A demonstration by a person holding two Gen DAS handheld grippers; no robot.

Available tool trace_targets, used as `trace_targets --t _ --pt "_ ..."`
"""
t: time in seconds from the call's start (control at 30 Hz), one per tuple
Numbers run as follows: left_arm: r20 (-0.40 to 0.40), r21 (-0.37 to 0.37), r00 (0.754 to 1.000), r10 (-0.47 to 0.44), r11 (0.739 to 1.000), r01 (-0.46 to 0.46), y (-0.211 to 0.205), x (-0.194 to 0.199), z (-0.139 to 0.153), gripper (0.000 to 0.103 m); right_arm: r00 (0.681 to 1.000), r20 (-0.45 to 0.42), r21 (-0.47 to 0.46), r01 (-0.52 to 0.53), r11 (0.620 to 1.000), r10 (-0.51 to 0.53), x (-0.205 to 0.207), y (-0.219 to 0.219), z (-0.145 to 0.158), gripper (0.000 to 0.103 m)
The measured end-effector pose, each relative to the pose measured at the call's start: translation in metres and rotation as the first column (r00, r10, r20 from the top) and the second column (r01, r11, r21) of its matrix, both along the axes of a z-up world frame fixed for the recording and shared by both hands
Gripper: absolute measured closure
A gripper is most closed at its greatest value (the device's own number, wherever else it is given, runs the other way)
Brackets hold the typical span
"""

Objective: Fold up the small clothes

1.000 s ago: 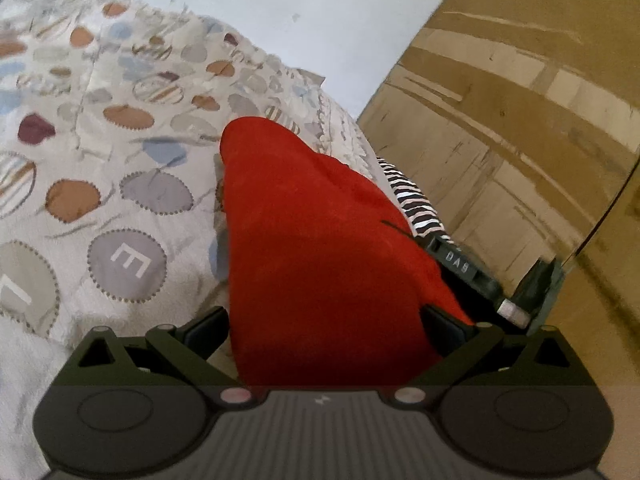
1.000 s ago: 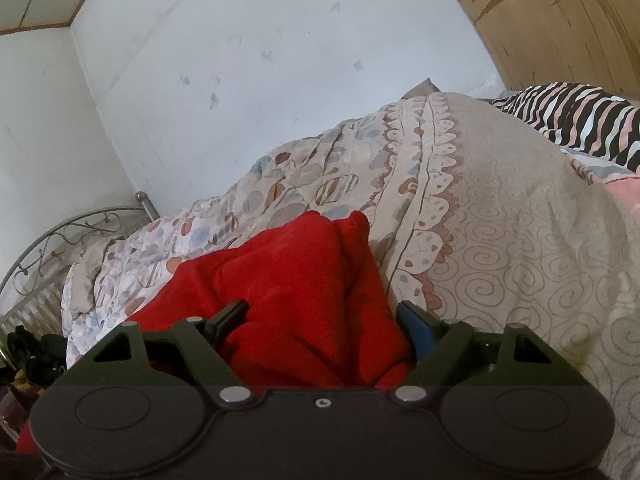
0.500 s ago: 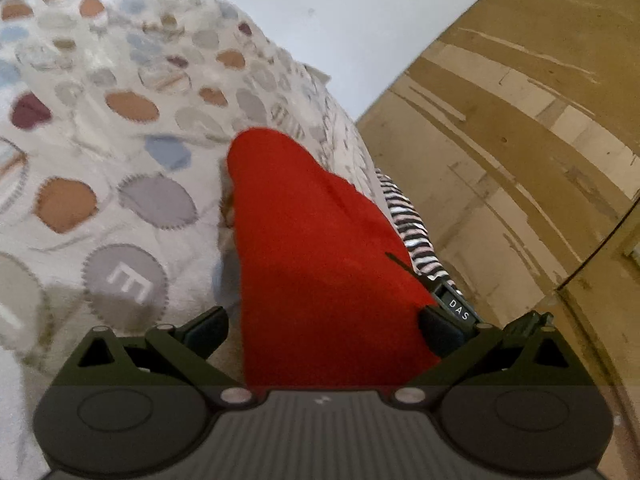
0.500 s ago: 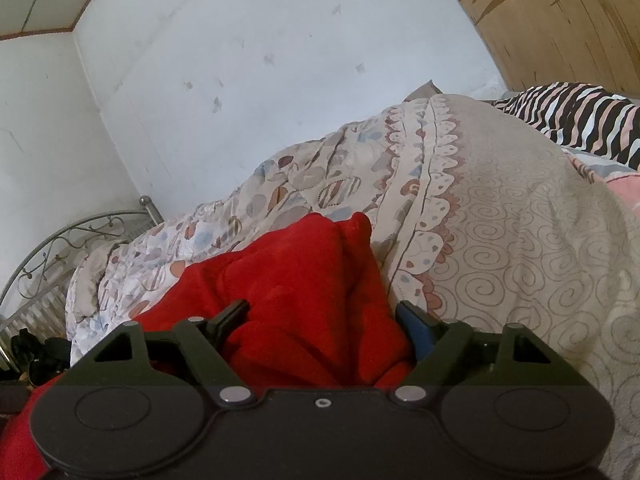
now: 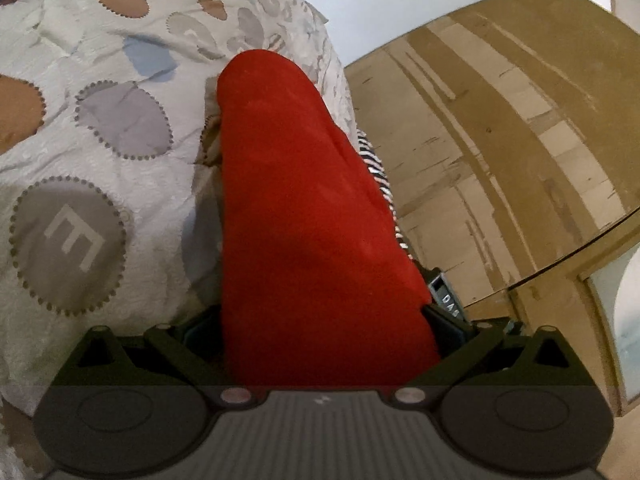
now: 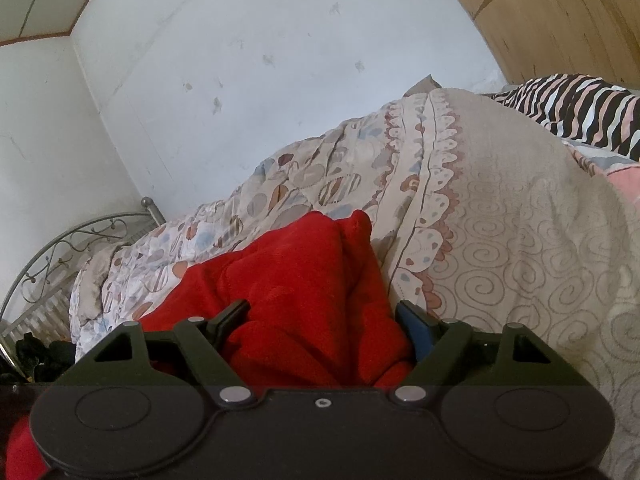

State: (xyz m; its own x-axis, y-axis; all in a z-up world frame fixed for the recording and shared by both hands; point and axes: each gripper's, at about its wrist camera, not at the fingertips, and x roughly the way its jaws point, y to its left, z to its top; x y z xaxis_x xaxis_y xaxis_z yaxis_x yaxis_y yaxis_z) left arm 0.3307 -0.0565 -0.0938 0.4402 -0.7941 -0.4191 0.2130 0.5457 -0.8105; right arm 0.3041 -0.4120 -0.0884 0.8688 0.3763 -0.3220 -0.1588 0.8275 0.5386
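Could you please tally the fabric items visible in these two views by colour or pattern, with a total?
Red garment: 1
Quilt with coloured ovals: 1
Beige cover with swirls: 1
Black, white and pink striped fabric: 1
Total: 4

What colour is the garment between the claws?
Plain red garment; clearest in the left wrist view.
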Motion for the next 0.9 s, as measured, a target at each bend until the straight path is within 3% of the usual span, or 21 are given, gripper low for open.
trace_targets --t 0.17,0.3,0.4,0.67,0.8,0.9 --pt "0.03 0.103 0.999 -0.018 0.995 0.015 -0.015 -0.005 0.016 0.008 0.994 -0.098 0.016 -0.041 0.999 0.043 0.008 0.001 0.011 0.025" --pt "0.051 0.157 0.998 -0.033 0.987 0.025 -0.017 -0.009 0.03 0.016 0.993 -0.113 0.049 -0.04 0.998 0.045 0.002 0.001 0.018 0.045" --pt "0.056 0.185 0.998 -0.039 0.982 0.028 -0.019 -0.013 0.039 0.02 0.993 -0.114 0.035 -0.032 0.999 0.036 -0.001 0.007 0.026 0.049" --pt "0.095 0.192 0.994 -0.05 0.981 0.032 -0.006 -0.013 0.063 0.028 0.996 -0.027 0.041 -0.083 0.996 0.085 -0.008 0.023 0.064 0.057" --pt "0.172 0.233 0.985 -0.032 0.972 -0.009 0.011 -0.014 0.081 0.029 0.99 0.007 -0.018 -0.141 0.99 0.142 -0.003 0.05 0.083 0.058" --pt "0.251 0.286 0.968 -0.017 0.956 -0.058 0.028 -0.014 0.098 0.029 0.984 0.044 -0.007 -0.172 0.985 0.173 0.008 0.07 0.091 0.058"
